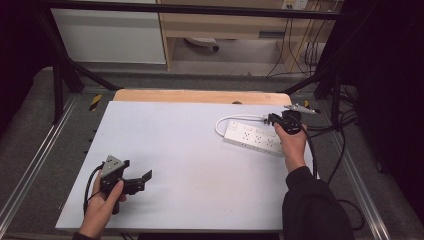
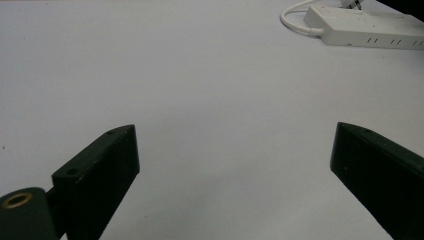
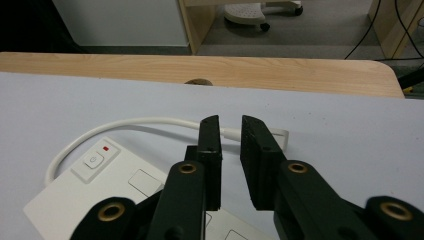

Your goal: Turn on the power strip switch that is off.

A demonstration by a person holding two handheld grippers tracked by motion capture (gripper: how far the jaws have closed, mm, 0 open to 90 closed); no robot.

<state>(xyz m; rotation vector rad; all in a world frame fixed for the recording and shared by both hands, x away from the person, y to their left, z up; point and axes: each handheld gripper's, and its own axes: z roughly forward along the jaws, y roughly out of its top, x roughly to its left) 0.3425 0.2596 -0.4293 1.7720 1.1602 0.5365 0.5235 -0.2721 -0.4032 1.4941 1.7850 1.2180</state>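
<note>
From the high view I see a pale grey, smooth, matte worktop (image 1: 190,150) with a strip of light wood along its far edge. Most of its surface is bare, giving wide open room across the middle and left.

My left gripper (image 1: 131,181) sits near the front left corner, held in a hand (image 1: 102,207) just inside the front edge. Its jaws stand wide apart with nothing between them; in the left gripper view they frame flat, bare grey surface.

A white plastic power strip (image 1: 252,137), long and rectangular, lies near the far right corner, close to the right edge. Its white cord (image 1: 222,122) loops round from one end. In the right gripper view I see a switch with a small red mark.

My right gripper (image 1: 272,119) hovers at the strip's far end. Its jaws are nearly closed, a narrow gap between them, with the cord passing behind; I cannot tell whether they grip anything.
</note>
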